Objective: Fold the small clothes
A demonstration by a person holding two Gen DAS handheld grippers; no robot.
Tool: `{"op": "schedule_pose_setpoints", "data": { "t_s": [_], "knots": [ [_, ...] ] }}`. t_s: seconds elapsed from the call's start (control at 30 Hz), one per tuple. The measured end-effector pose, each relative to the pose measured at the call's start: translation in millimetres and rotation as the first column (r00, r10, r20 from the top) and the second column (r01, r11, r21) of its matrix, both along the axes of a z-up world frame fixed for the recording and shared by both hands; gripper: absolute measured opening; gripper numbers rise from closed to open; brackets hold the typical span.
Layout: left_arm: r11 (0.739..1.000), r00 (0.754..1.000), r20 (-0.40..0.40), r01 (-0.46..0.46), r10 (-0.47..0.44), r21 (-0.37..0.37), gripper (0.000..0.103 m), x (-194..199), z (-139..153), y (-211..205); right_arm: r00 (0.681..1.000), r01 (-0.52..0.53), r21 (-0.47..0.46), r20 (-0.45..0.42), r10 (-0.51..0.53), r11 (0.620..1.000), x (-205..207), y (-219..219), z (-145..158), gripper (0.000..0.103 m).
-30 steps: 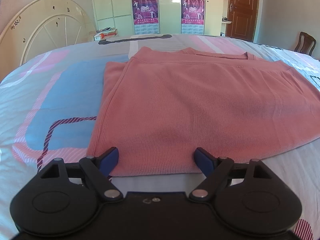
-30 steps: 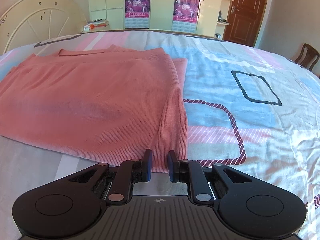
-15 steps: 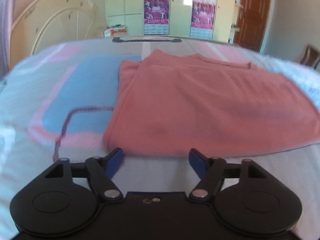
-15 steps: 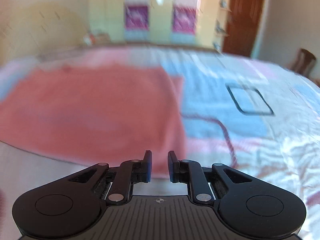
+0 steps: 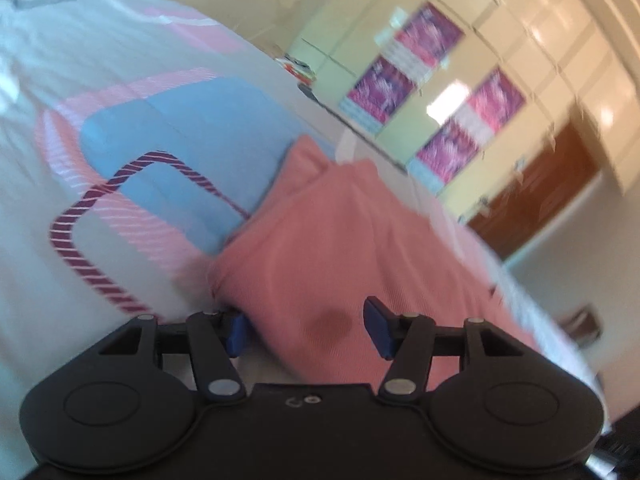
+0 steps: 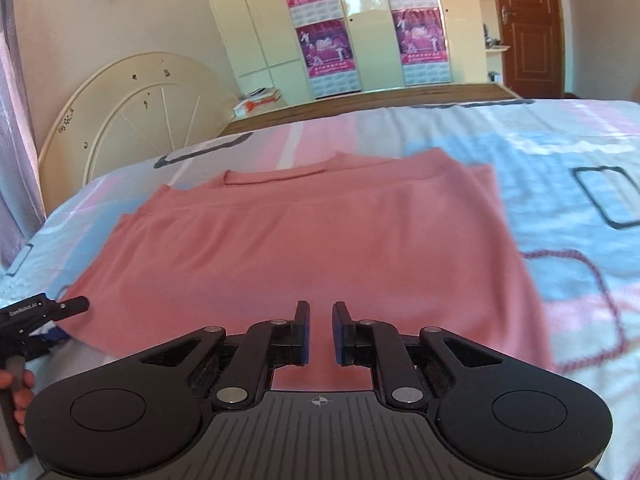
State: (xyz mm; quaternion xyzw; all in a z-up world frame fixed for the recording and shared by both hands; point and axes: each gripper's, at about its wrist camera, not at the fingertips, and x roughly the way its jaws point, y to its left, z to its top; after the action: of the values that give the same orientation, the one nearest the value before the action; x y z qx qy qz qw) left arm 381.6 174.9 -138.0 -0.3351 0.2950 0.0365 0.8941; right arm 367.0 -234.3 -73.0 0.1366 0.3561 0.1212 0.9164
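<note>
A pink knit top (image 6: 304, 240) lies flat on the patterned bedsheet (image 6: 560, 208), neckline away from me. In the left wrist view my left gripper (image 5: 308, 334) is rolled sideways at the top's (image 5: 320, 248) near left corner. Its jaws are closing with the corner's fabric between them, and the blue pads (image 5: 378, 332) still stand apart from it. My right gripper (image 6: 320, 332) hovers over the near hem, about mid-width. Its jaws are closing to a narrow slit with nothing pinched. At the far left edge of the right wrist view the left gripper (image 6: 60, 308) appears again, held by a hand (image 6: 16, 384).
A cream round headboard (image 6: 132, 120) stands at the left end of the bed. A wardrobe with purple posters (image 6: 328, 52) and a brown door (image 6: 528, 28) line the far wall. Books (image 6: 260, 100) lie on a low stand beyond the bed.
The left gripper has rolled sideways, narrowed its jaws and moved onto the top's left corner. The right gripper rose and shifted left, from the right hem corner to over the middle.
</note>
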Motion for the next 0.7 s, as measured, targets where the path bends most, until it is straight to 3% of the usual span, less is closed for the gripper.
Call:
{"op": "schedule_pose_setpoints", "data": {
  "t_s": [0.1,0.23,0.3,0.33,0.37,0.43,0.53,0.63,0.7],
  "knots": [
    [0.997,0.999,0.036,-0.036,0.039,-0.072,0.052,11.5,-6.5,6.3,1.000,-0.020,0.009,-0.012,0.020,1.000,26.6,19.4,-1.1,0.013],
    [0.999,0.999,0.037,-0.025,0.026,-0.028,0.044,32.5,-7.2,4.3,0.998,-0.057,0.005,-0.019,0.057,0.998,57.9,48.5,-4.5,0.013],
    [1.000,1.000,0.023,-0.010,0.010,-0.005,0.030,43.5,-7.5,4.1,0.997,-0.073,-0.001,-0.029,0.073,0.997,72.7,62.7,-9.2,0.013],
    [1.000,1.000,0.006,-0.008,0.008,-0.001,0.015,46.7,-8.0,5.3,0.996,-0.081,-0.005,-0.030,0.081,0.997,78.1,69.3,-11.3,0.013],
    [1.000,1.000,-0.006,-0.002,0.002,-0.021,0.009,49.2,-9.9,8.9,0.996,-0.086,-0.008,-0.032,0.086,0.996,82.6,74.7,-13.3,0.013],
    [0.997,1.000,-0.017,-0.012,0.010,-0.072,0.008,48.7,-7.6,16.0,0.994,-0.095,-0.016,-0.046,0.094,0.995,89.8,82.2,-19.1,0.013],
    [0.999,1.000,0.022,0.005,-0.004,-0.042,0.008,41.5,4.5,15.0,0.992,-0.105,-0.054,-0.080,0.101,0.993,97.0,87.3,-30.0,0.013],
    [1.000,0.999,-0.039,0.011,-0.012,-0.018,0.009,49.2,-5.2,13.7,0.991,-0.107,-0.044,-0.083,0.103,0.993,97.9,83.6,-32.8,0.013],
    [0.999,0.999,-0.036,-0.006,0.004,-0.049,0.011,49.8,-12.6,16.7,0.991,-0.112,-0.049,-0.080,0.108,0.993,98.4,84.0,-34.8,0.013]
  ]
}}
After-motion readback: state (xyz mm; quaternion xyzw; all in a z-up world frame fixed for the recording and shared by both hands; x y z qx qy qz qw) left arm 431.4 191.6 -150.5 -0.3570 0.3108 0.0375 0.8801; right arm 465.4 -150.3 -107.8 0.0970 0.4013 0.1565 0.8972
